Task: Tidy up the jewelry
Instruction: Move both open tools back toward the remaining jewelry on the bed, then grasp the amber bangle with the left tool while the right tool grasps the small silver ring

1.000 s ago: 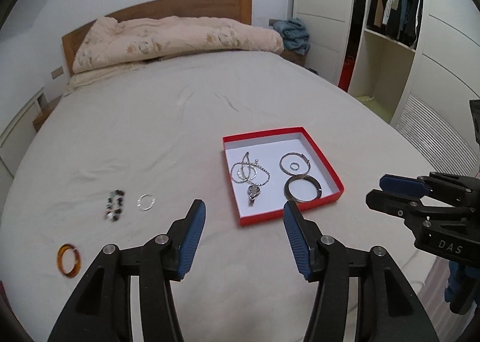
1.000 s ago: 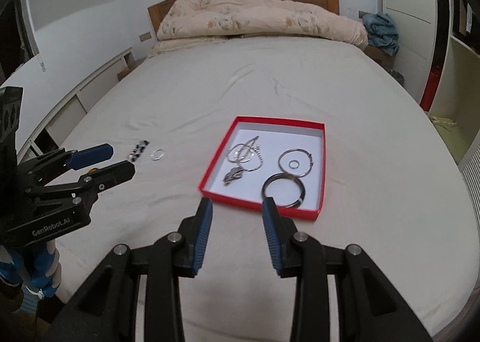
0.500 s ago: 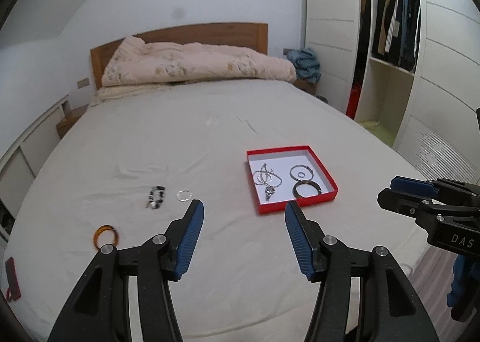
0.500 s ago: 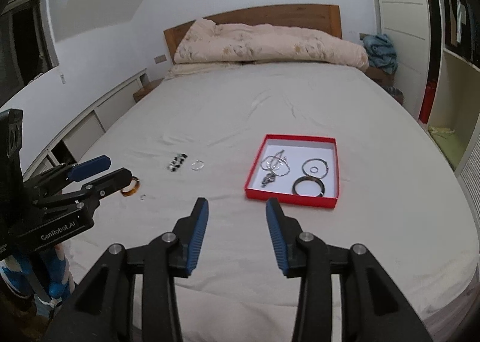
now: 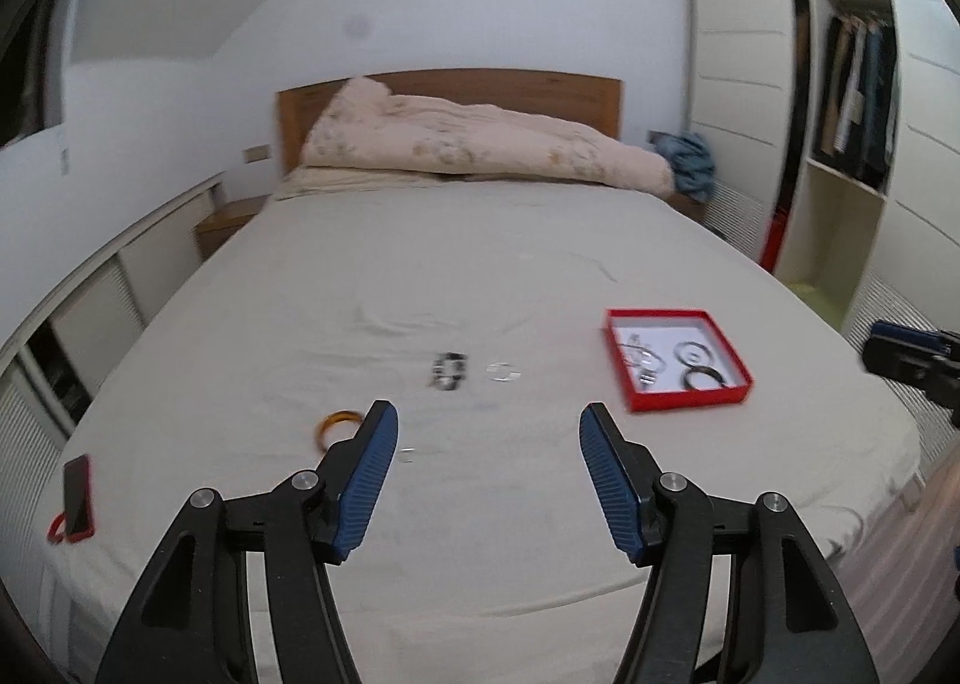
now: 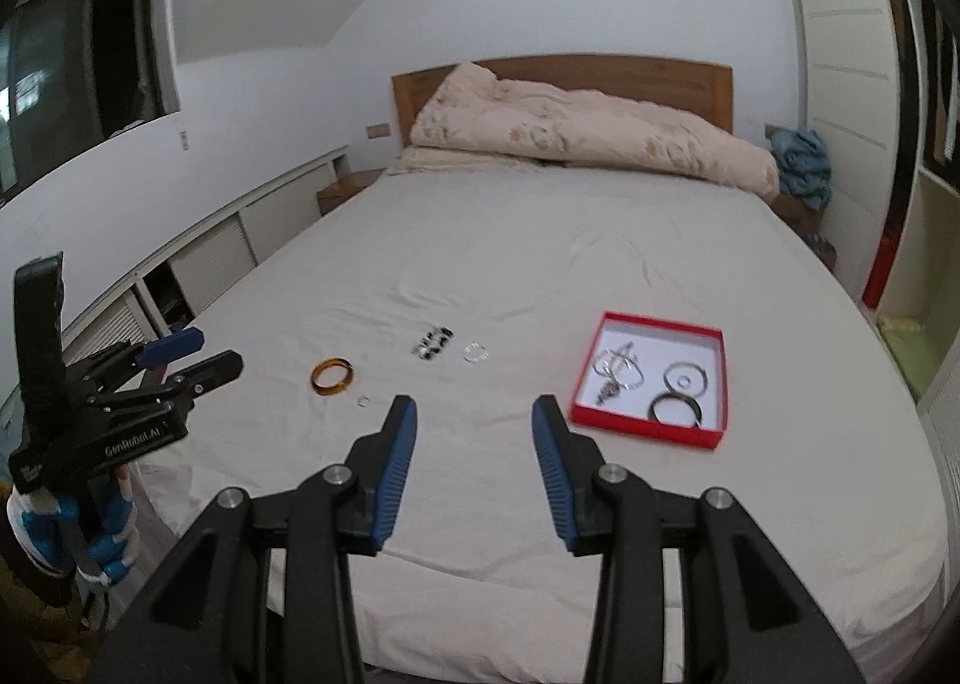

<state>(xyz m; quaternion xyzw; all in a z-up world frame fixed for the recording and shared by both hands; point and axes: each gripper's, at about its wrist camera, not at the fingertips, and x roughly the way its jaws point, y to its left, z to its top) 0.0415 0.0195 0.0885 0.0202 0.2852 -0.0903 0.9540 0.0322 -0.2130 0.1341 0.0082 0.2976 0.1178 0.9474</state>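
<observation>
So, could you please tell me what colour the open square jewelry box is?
Red outside, white inside; clearest in the right wrist view.

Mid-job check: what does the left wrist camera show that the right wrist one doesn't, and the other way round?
Only the left wrist view: a red phone near the bed's left edge, and hanging clothes in the open wardrobe.

Only the right wrist view: a dark window at upper left and the gloved hand holding the left tongs.

Both: the red box holding a necklace and rings, plus the amber bangle, bead bracelet, clear ring and small ring loose on the sheet. Both tongs are empty; the left jaws are opening.
</observation>
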